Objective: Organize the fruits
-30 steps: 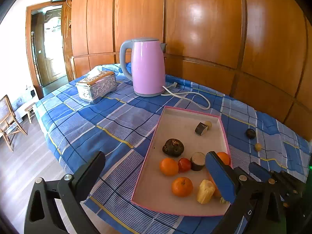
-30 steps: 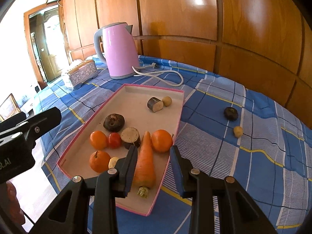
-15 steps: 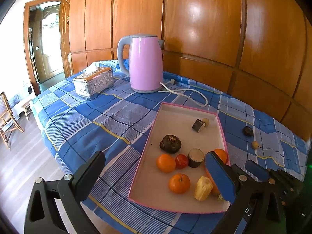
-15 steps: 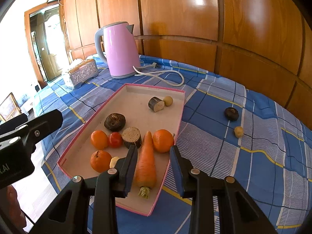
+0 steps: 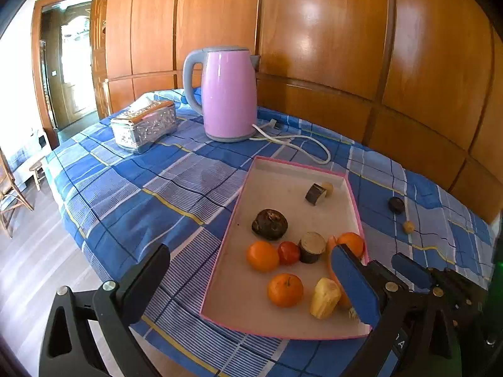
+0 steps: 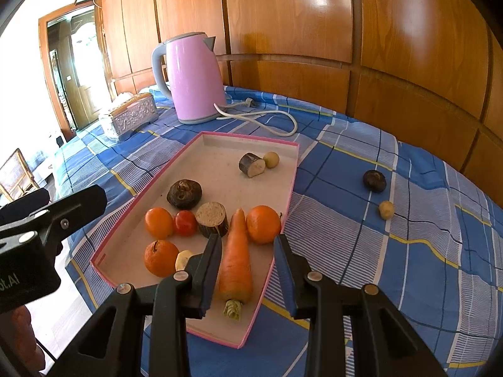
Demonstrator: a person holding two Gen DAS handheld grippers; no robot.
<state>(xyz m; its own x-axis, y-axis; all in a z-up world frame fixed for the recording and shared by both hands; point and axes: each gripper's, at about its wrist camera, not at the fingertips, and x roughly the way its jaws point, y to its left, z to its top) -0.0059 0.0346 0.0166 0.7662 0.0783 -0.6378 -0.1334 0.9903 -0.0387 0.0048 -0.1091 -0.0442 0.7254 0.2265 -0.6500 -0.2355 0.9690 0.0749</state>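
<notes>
A pink-rimmed tray [image 6: 220,144] [image 5: 283,169] on the blue checked tablecloth holds a carrot [image 6: 235,257], three oranges, one of them next to the carrot [image 6: 263,223], a small tomato [image 6: 185,223], a dark round fruit [image 6: 184,193], two cut dark-skinned pieces and a small yellow ball. My right gripper [image 6: 246,256] is open, its fingers either side of the carrot without touching it. My left gripper [image 5: 251,270] is open wide and empty, above the tray's near left edge. A dark fruit [image 6: 374,181] and a small yellow fruit [image 6: 386,210] lie on the cloth to the right of the tray.
A pink kettle [image 5: 228,92] with a white cord [image 6: 267,117] stands behind the tray. A silver tissue box [image 5: 143,125] sits far left. Wooden wall panels run behind the table. The table's edge drops to the floor on the left.
The left wrist view has shifted slightly, so the tray sits a little farther right and lower. The right gripper has stayed around the carrot, still open.
</notes>
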